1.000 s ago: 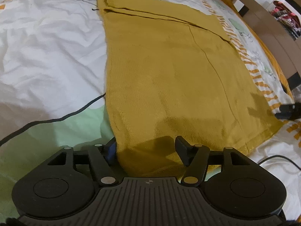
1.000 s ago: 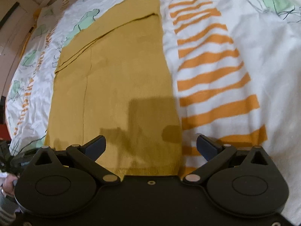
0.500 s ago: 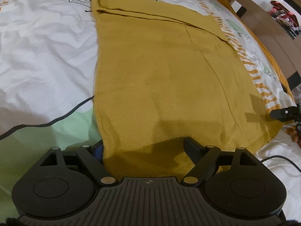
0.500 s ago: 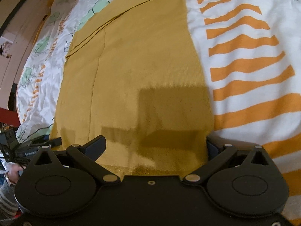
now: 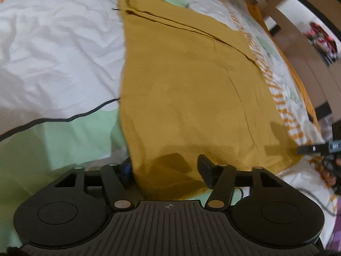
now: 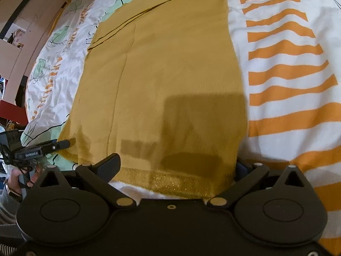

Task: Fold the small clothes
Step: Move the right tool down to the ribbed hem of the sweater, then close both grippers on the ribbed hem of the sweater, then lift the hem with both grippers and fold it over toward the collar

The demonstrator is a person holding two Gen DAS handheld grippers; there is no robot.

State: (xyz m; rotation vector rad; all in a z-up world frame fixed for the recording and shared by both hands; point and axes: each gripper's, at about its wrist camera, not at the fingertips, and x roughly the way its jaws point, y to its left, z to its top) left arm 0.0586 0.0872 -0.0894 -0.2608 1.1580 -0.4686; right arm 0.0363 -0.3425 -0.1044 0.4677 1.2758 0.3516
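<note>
Across the patterned bedspread [image 5: 53, 49] a mustard-yellow knit garment [image 5: 187, 89] lies flat, lengthwise away from both cameras, with a folded-over layer at its far end and its near hem at the two grippers.

Step in hand, as judged: seize the two near corners so the hem can be carried to the far end.

1. Left gripper [image 5: 165, 166]: jaws stand apart, straddling the near left corner. The cloth passes between the fingers, and nothing is clamped. Seat the corner deep between the pads before closing, so that every layer is caught.
2. Right gripper [image 6: 177, 166]: jaws stand wide apart, spanning the ribbed, glittering hem band [image 6: 170, 181] at the near right corner. Narrow the bite to the corner itself; a grip in mid-hem would probably let the corner droop.
3. Close both together and lift evenly, keeping the hem taut, since knit fabric is likely to sag and skew.

Limits of view:
- Each left finger [image 5: 125, 167] of its gripper pair is partly covered by the fabric edge; whether the pad already touches cloth cannot be told.
- On the right gripper, the right-hand finger [image 6: 242, 167] is largely hidden behind the garment's edge.
- How many layers lie at the hem is not visible.
- The left wrist view is motion-blurred, so fine creases are uncertain.
- The garment's far end is cut off in the right wrist view.
</note>
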